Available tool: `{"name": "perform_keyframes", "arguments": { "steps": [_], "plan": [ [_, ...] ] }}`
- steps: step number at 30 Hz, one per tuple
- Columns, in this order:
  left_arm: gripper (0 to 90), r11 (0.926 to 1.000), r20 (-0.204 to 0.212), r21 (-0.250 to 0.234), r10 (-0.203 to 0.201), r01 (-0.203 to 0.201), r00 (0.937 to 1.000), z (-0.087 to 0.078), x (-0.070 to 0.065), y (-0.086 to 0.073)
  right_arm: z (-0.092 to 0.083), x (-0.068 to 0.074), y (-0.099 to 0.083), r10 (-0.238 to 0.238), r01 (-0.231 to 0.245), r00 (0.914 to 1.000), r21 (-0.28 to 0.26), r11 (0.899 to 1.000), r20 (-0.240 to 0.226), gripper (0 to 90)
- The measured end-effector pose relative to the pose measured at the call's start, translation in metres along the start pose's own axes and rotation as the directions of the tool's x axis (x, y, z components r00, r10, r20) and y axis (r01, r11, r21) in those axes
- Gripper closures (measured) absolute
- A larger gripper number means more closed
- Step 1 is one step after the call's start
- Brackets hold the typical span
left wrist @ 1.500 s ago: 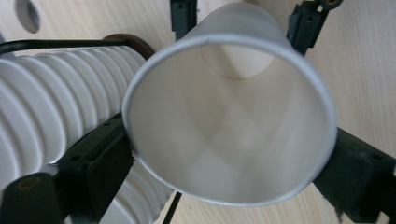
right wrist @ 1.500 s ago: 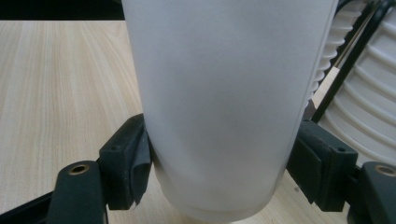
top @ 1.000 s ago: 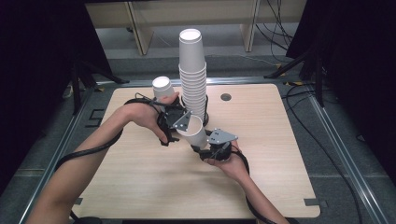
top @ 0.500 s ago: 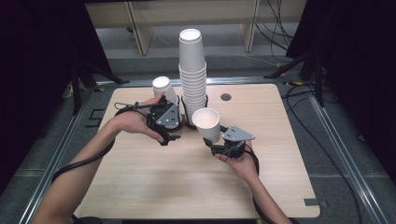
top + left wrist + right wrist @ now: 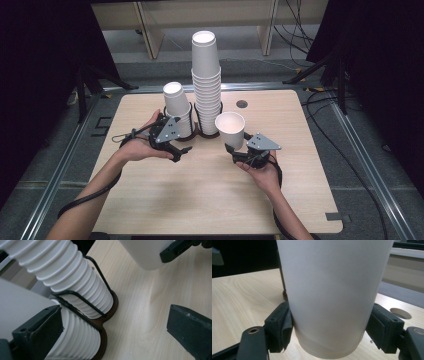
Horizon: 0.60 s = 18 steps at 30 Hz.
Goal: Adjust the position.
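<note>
A single white paper cup [image 5: 230, 128] stands upright at the centre of the frame, clamped near its base between both jaws of the right tool [image 5: 239, 151], just right of the tall stack of cups [image 5: 206, 82]. In the right gripper view the cup's [image 5: 332, 295] wall presses against both pads, its bottom just above the tabletop [image 5: 234, 295]. The left tool [image 5: 177, 148], jaws spread wide and holding nothing, sits left of centre beside the short stack [image 5: 177, 107]. The left gripper view reveals the black wire holder [image 5: 82, 293] ringing both stacks on a dark base. Bare tabletop [image 5: 200, 195] lies open toward the lower edge; a round hole [image 5: 242, 104] marks the upper right.
</note>
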<state>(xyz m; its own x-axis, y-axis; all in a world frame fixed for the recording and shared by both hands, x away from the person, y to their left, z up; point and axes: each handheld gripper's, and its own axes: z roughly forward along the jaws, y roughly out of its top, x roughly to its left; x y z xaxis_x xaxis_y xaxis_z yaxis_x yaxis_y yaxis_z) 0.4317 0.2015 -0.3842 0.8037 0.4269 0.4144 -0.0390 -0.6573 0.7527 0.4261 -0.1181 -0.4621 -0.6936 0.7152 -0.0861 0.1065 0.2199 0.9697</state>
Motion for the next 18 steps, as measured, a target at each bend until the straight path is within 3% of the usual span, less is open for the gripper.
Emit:
{"name": "perform_keyframes", "arguments": {
  "steps": [3,5,6,7,11,13,14,15,16,18],
  "plan": [
    [0.0,0.9969,-0.046,-0.034,-0.073,0.071,0.9963,-0.002,-0.006,-0.011,-0.003,0.0,-0.001,0.063,-0.063,0.998,0.016,0.998,0.007,27.6],
    [0.0,0.9934,-0.077,-0.054,-0.105,0.101,0.9915,-0.004,-0.01,-0.019,-0.005,-0.004,-0.002,0.045,-0.045,0.9986,0.008,0.999,0.028,27.5],
    [0.0,0.9915,-0.086,-0.065,-0.118,0.113,0.9893,-0.004,-0.011,-0.021,-0.005,-0.004,-0.003,0.069,-0.069,0.9975,0.012,0.998,0.016,27.6],
    [0.0,0.9887,-0.102,-0.077,-0.136,0.129,0.9854,-0.005,-0.013,-0.025,-0.007,-0.004,-0.003,0.079,-0.08,0.9962,0.02,0.997,0.035,27.5],
    [0.0,0.9792,-0.126,-0.096,-0.19,0.179,0.9737,-0.009,-0.019,-0.035,-0.01,-0.01,-0.002,0.073,-0.072,0.9954,-0.004,0.997,0.062,27.5],
    [0.0,0.9733,-0.13,-0.098,-0.219,0.207,0.967,-0.011,-0.023,-0.041,-0.013,-0.011,-0.001,0.095,-0.095,0.9933,0.007,0.995,0.067,27.5],
    [0.0,0.9726,-0.133,-0.1,-0.222,0.21,0.966,-0.012,-0.025,-0.043,-0.013,-0.013,-0.001,0.076,-0.076,0.9935,-0.012,0.997,0.084,27.5],
    [0.0,0.9721,-0.132,-0.092,-0.227,0.216,0.965,-0.013,-0.027,-0.047,-0.013,-0.013,-0.001,0.104,-0.103,0.9925,-0.011,0.995,0.065,27.5],
    [0.0,0.9706,-0.132,-0.087,-0.234,0.224,0.9631,-0.013,-0.028,-0.049,-0.013,-0.014,-0.001,0.109,-0.107,0.9911,-0.023,0.994,0.076,27.5],
    [0.0,0.9654,-0.136,-0.096,-0.254,0.242,0.9577,-0.014,-0.031,-0.054,-0.016,-0.018,0.0,0.09,-0.088,0.9905,-0.022,0.996,0.105,27.4]
  ]
}}
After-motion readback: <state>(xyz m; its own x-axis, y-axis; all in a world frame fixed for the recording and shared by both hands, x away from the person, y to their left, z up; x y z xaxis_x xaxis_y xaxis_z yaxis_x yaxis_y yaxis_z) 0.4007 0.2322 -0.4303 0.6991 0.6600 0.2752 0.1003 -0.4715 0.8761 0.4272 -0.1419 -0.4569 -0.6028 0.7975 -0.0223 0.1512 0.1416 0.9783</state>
